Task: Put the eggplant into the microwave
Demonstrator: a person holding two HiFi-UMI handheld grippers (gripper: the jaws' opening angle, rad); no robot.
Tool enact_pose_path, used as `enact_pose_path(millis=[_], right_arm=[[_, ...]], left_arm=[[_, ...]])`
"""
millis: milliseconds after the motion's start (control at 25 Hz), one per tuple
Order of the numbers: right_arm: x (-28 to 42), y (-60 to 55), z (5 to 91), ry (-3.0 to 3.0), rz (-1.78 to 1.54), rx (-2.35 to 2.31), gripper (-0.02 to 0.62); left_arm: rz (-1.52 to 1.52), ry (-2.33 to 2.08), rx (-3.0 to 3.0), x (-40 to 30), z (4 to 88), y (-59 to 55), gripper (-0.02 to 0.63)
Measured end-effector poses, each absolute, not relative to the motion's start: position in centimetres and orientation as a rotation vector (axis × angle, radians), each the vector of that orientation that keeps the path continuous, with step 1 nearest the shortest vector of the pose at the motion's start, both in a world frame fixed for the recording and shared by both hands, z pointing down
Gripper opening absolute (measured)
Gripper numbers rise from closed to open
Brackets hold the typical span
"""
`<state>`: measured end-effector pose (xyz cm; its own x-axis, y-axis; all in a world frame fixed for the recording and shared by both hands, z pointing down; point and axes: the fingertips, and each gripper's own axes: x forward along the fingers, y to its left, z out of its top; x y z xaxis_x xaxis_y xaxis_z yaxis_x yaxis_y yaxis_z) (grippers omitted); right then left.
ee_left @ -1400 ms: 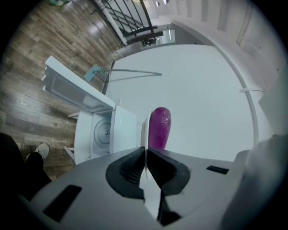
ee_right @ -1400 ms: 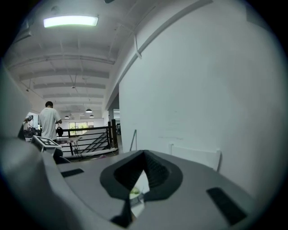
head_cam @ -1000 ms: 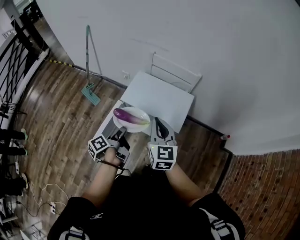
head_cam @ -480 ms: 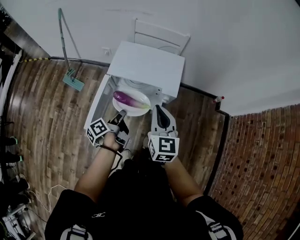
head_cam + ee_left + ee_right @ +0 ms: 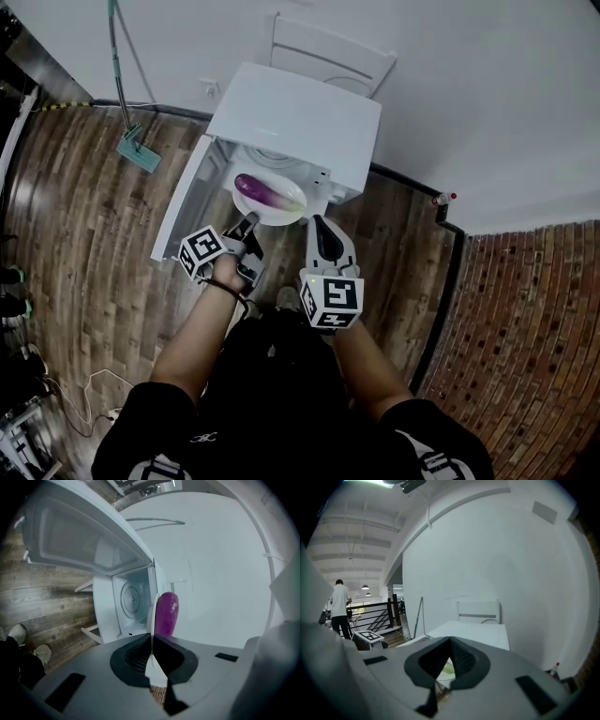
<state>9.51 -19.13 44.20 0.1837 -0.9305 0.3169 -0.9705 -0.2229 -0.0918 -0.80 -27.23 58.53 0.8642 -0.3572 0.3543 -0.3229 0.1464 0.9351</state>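
Note:
A purple eggplant (image 5: 265, 191) with a green end lies on a white plate (image 5: 284, 216). My left gripper (image 5: 248, 222) is shut on the plate's near rim; in the left gripper view the plate (image 5: 151, 613) stands edge-on between the jaws, with the eggplant (image 5: 166, 613) just beyond. The plate hangs in front of the open cavity of the white microwave (image 5: 300, 122), whose door (image 5: 183, 211) swings out to the left. In that view the cavity and its round turntable (image 5: 130, 599) show ahead. My right gripper (image 5: 317, 222) is shut beside the plate's right edge, with nothing seen between its tips (image 5: 450, 641).
The microwave stands low on a wooden floor against a white wall. A white chair (image 5: 328, 56) is behind it. A mop (image 5: 138, 150) leans at the left. A small bottle (image 5: 442, 199) sits by the wall at right. Brick flooring lies right. A person (image 5: 340, 602) stands far off by a railing.
Both grippers have come down together with the plate and eggplant. The plate now sits lower, right before the microwave's open cavity. The left grip on the rim is unchanged.

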Motion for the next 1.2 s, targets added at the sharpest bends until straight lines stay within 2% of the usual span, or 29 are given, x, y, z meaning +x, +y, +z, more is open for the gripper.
enact_pose_path(millis=[360,600,1200], right_arm=[[11.2,-24.3,58.7,-1.937,0.348,2.333,0.008],[11.8,-26.6,66.0,-1.98,0.229,2.361,0.009],[12.9,-23.2,70.2,-1.903,0.233,2.352,0.009]], left_arm=[[-0.049,-0.594,1.442,0.8,70.4,-33.2,0.015],[-0.125,-0.477,1.497,3.8,74.5,-35.7,0.015],[-0.146,-0.464,1.536,8.5,75.4,-41.4,0.015]])
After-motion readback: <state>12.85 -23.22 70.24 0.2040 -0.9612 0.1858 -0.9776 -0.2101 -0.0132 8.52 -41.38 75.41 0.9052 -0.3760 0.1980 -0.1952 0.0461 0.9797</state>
